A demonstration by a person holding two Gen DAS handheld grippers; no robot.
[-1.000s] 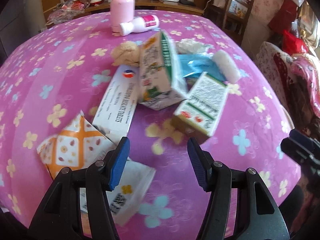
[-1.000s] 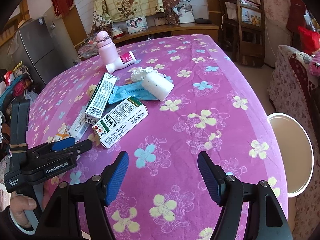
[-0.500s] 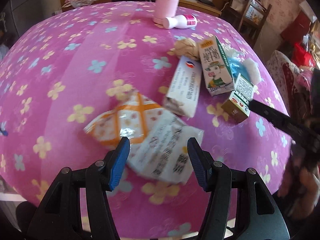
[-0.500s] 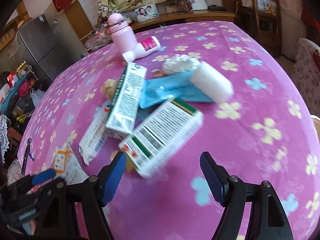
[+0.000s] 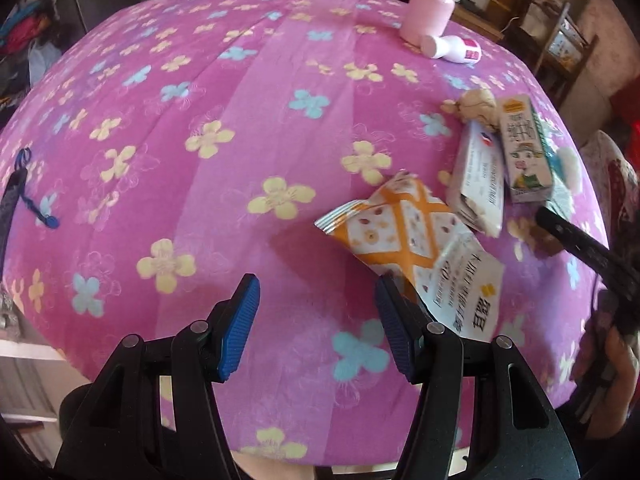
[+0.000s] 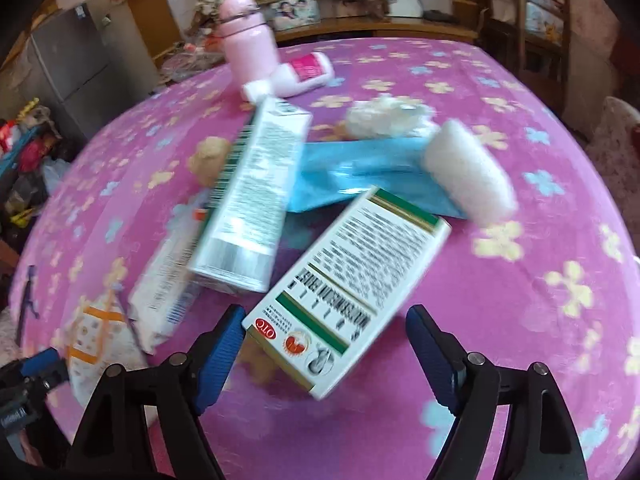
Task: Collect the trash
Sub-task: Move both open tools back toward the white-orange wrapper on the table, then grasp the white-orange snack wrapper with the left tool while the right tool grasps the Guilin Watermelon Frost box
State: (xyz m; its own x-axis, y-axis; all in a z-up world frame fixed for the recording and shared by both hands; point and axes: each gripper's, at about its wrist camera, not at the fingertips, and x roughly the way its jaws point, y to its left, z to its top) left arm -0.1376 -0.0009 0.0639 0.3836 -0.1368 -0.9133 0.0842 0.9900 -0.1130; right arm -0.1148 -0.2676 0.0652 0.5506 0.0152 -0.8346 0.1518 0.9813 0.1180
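Observation:
Trash lies in a heap on the pink flowered tablecloth (image 5: pixel 240 92). An orange and white snack wrapper (image 5: pixel 404 236) lies just right of my open left gripper (image 5: pixel 316 312), beside its right finger. A flat white packet (image 5: pixel 478 178), a drink carton (image 5: pixel 524 152) and a crumpled tan paper ball (image 5: pixel 476 104) lie beyond it. My right gripper (image 6: pixel 324 344) is open, with the near end of a white and green medicine box (image 6: pixel 352 284) between its fingers. Behind the box are the carton (image 6: pixel 256 196), a blue wrapper (image 6: pixel 360 176), a white foam roll (image 6: pixel 468 172) and crumpled white tissue (image 6: pixel 380 118).
A pink flask (image 6: pixel 250 40) stands at the far side with a white and pink bottle (image 6: pixel 296 76) lying beside it. A dark strap with blue cord (image 5: pixel 24 192) lies at the table's left edge. Chairs and shelves stand beyond the table.
My left gripper has swung left, so the snack wrapper now sits to its right. My right gripper has moved forward until the medicine box's end lies between its fingers.

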